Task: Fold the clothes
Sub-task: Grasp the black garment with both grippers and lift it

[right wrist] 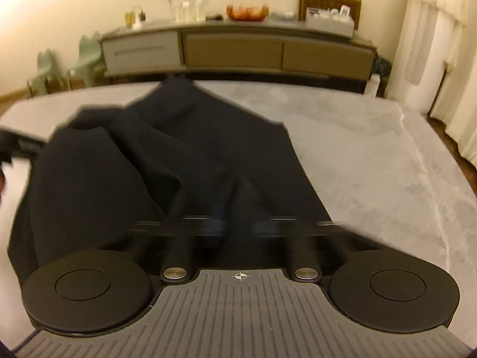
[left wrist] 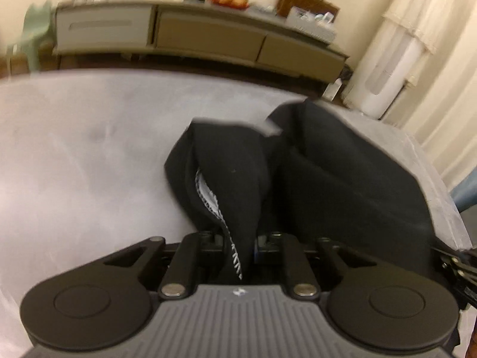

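Note:
A black garment (left wrist: pixel 328 179) lies bunched on the grey table (left wrist: pixel 89 149). My left gripper (left wrist: pixel 238 244) is shut on a fold of it, where a white-stitched inner seam (left wrist: pixel 208 197) shows. In the right wrist view the same black garment (right wrist: pixel 149 164) spreads in loose folds across the grey table (right wrist: pixel 372 164). My right gripper (right wrist: pixel 238 223) is shut on its near edge; the fingers are blurred. The left gripper's body (right wrist: pixel 18 146) shows at the far left, at the garment's other end.
A long low sideboard (right wrist: pixel 238 47) with bottles and a fruit bowl stands beyond the table. Green stools (right wrist: pixel 86 56) are at the left. A white tower unit (left wrist: pixel 390 68) and curtains stand at the right. The table's right edge (left wrist: pixel 441 203) is close to the garment.

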The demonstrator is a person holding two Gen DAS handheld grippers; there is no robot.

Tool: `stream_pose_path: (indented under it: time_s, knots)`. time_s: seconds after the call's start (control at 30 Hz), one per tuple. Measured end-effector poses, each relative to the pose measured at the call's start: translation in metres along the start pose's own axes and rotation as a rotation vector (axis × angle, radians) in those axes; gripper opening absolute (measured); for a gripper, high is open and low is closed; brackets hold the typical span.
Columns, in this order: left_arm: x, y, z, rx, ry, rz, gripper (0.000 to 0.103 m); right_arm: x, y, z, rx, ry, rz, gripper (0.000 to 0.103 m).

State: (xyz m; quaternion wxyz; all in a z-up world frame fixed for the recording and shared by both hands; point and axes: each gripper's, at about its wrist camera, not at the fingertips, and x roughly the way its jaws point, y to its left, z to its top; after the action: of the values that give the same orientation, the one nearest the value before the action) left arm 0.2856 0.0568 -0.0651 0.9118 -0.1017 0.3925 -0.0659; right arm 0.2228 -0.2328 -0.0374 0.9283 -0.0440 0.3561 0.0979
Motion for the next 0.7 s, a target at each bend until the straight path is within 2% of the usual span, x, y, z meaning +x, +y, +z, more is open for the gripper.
stream_pose_path:
  time_s: [0.07,0.13,0.17,0.2,0.23,0.3,0.37,0.4,0.43,0.47,0.5,0.53,0.57,0.6,0.63,0.67,0.7]
  knots:
    - [-0.055,0.010,0.000,-0.043,-0.163,-0.039,0.010,-0.015,-0.013,0.007,0.041,-0.062,-0.039,0.001]
    - [-0.120,0.025,-0.011,-0.081,-0.340,-0.091,0.009,-0.059,-0.042,0.015,0.159,-0.190,-0.081,0.000]
    - [-0.150,0.030,-0.026,-0.075,-0.405,-0.086,0.010,-0.078,-0.052,0.016,0.197,-0.235,-0.102,0.000]
    - [-0.173,0.035,-0.046,-0.073,-0.435,-0.073,0.010,-0.097,-0.062,0.017,0.236,-0.279,-0.123,0.000]
    - [-0.188,0.042,-0.072,-0.079,-0.410,-0.060,0.010,-0.112,-0.071,0.017,0.261,-0.301,-0.138,0.001]
    - [-0.188,0.052,-0.123,-0.085,-0.215,-0.076,0.012,-0.116,-0.082,0.009,0.235,-0.225,-0.135,0.006]
    - [-0.174,0.057,-0.175,-0.072,0.016,-0.085,0.013,-0.105,-0.078,-0.002,0.099,-0.094,-0.141,0.009]
    - [-0.176,0.060,-0.192,-0.064,0.042,-0.076,0.016,-0.100,-0.072,-0.008,0.026,-0.060,-0.203,0.024]
    - [-0.181,0.062,-0.206,-0.057,0.046,-0.063,0.018,-0.097,-0.064,-0.012,-0.040,-0.055,-0.275,0.032]
    - [-0.188,0.065,-0.208,-0.062,0.027,-0.058,0.022,-0.095,-0.056,-0.016,-0.088,-0.059,-0.331,0.048]
    - [-0.195,0.067,-0.206,-0.070,0.003,-0.054,0.024,-0.099,-0.050,-0.017,-0.090,-0.086,-0.349,0.055]
    - [-0.203,0.070,-0.205,-0.079,-0.021,-0.050,0.027,-0.103,-0.045,-0.019,-0.093,-0.112,-0.368,0.055]
    - [-0.211,0.073,-0.203,-0.087,-0.046,-0.046,0.034,-0.109,-0.039,-0.019,-0.083,-0.143,-0.369,0.057]
    - [-0.217,0.071,-0.199,-0.072,-0.071,-0.029,0.046,-0.117,-0.034,-0.017,-0.047,-0.181,-0.327,0.063]
    - [-0.223,0.070,-0.193,-0.049,-0.100,-0.005,0.053,-0.122,-0.029,-0.015,-0.025,-0.214,-0.280,0.067]
    - [-0.226,0.066,-0.187,-0.028,-0.130,0.024,0.062,-0.125,-0.021,-0.011,-0.016,-0.242,-0.225,0.078]
    - [-0.228,0.064,-0.179,-0.012,-0.154,0.044,0.064,-0.123,-0.012,-0.005,-0.022,-0.255,-0.173,0.089]
